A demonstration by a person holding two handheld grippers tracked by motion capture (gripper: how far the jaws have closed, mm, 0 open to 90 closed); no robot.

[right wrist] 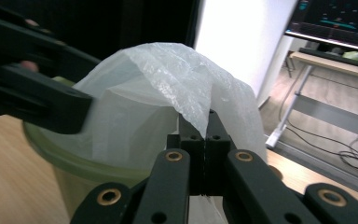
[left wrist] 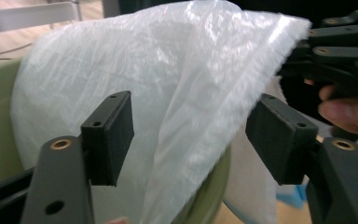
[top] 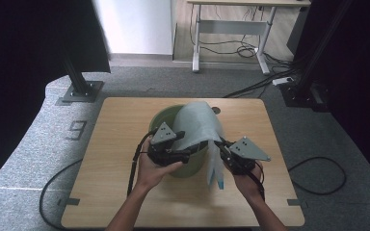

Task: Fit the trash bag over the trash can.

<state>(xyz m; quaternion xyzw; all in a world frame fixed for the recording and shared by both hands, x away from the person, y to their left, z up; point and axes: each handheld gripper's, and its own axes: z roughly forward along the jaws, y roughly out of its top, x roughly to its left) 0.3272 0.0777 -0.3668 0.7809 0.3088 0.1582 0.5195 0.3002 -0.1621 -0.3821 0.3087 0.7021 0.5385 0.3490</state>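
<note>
We work at a wooden table (top: 125, 144) on grey carpet, where a "9" (top: 77, 130) is marked; a desk (top: 231, 29) stands beyond. Our right gripper (top: 223, 150) pinches the thin, crinkled white bag (top: 200, 126) over the green bin (top: 166, 118). Our left gripper (top: 189, 155) gapes around it, untouching.

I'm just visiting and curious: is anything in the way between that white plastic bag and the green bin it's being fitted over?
Nothing visible blocks it. The white plastic bag already drapes over the green bin, the right tool is pinching its edge, and the left tool stands open around a fold at the rim.
</note>
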